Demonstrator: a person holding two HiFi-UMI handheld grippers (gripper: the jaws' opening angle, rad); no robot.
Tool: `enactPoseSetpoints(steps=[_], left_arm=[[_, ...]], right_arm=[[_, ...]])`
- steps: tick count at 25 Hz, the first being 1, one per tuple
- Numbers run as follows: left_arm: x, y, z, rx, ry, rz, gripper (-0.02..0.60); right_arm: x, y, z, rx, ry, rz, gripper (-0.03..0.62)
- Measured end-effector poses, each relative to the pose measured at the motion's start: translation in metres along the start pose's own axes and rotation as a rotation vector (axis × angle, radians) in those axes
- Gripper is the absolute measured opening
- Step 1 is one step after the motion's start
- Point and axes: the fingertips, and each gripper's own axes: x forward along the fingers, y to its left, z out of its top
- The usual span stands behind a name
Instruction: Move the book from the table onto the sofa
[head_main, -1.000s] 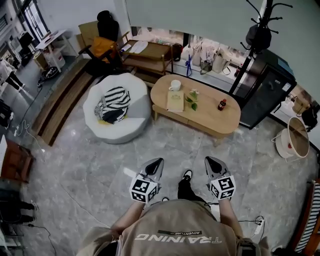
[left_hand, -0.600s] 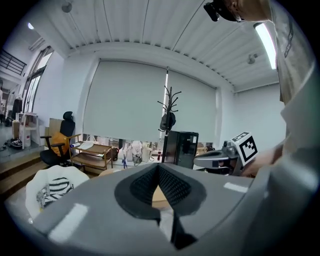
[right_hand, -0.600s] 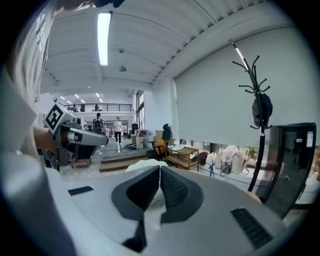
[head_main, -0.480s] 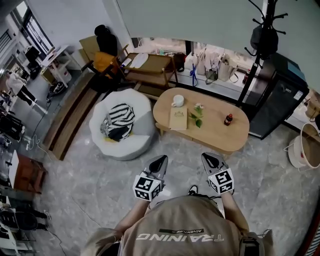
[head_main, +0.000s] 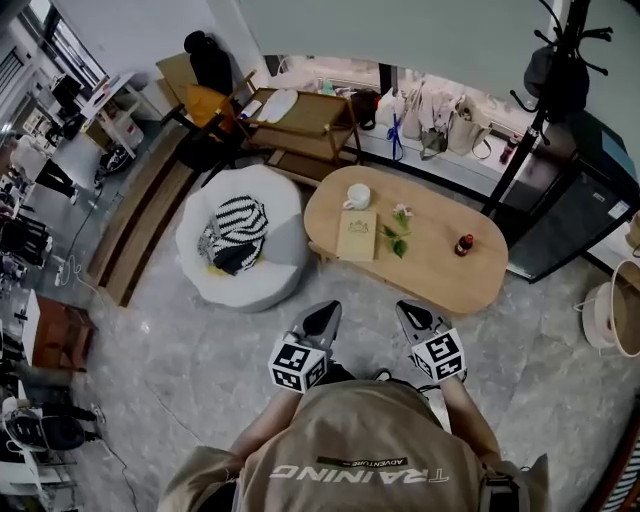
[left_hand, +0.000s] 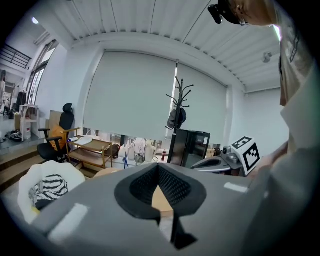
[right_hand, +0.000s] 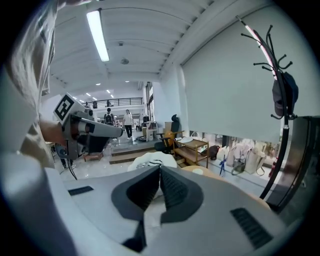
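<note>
Now, arms forward, left hand-held gripper (head_main: 325, 316) and right hand-held gripper (head_main: 408, 313), both pressed together, point toward the table (head_main: 440, 272).

Book (head_main: 355, 234) lies flat on oval wooden table (head_main: 440, 275), just below white mug (head_main: 357, 197), green sprig (head_main: 396, 230) beside it. Round white sofa (head_main: 275, 262) left of table, carrying striped cushion (head_main: 233, 222). Left gripper (head_main: 331, 308) and right gripper (head_main: 403, 307), jaws together, over floor, short of table.
</note>
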Motion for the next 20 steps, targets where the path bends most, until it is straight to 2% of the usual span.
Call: enactPoseSetpoints(steps=[4, 8, 11, 16, 20], left_arm=[[0.012, 0.026, 0.003, -0.005, 0.01, 0.009, 0.003], [0.023, 0.066, 0.006, -0.011, 0.015, 0.011, 0.003], [0.031, 0.095, 0.015, -0.014, 0.022, -0.02, 0.003], [0.045, 0.136, 0.026, 0.022, 0.016, -0.096, 0.003], [0.051, 0.173, 0.025, 0.031, 0.015, -0.111, 0.003]], right_arm=[[0.028, -0.012, 0.001, 0.007, 0.036, 0.013, -0.003], [0.063, -0.021, 0.013, 0.0, 0.056, -0.011, -0.003], [0.087, -0.03, 0.033, 0.015, 0.052, -0.054, -0.003], [0.129, -0.04, 0.056, 0.02, 0.048, -0.12, -0.003], [0.159, -0.039, 0.063, 0.028, 0.06, -0.149, -0.003]])
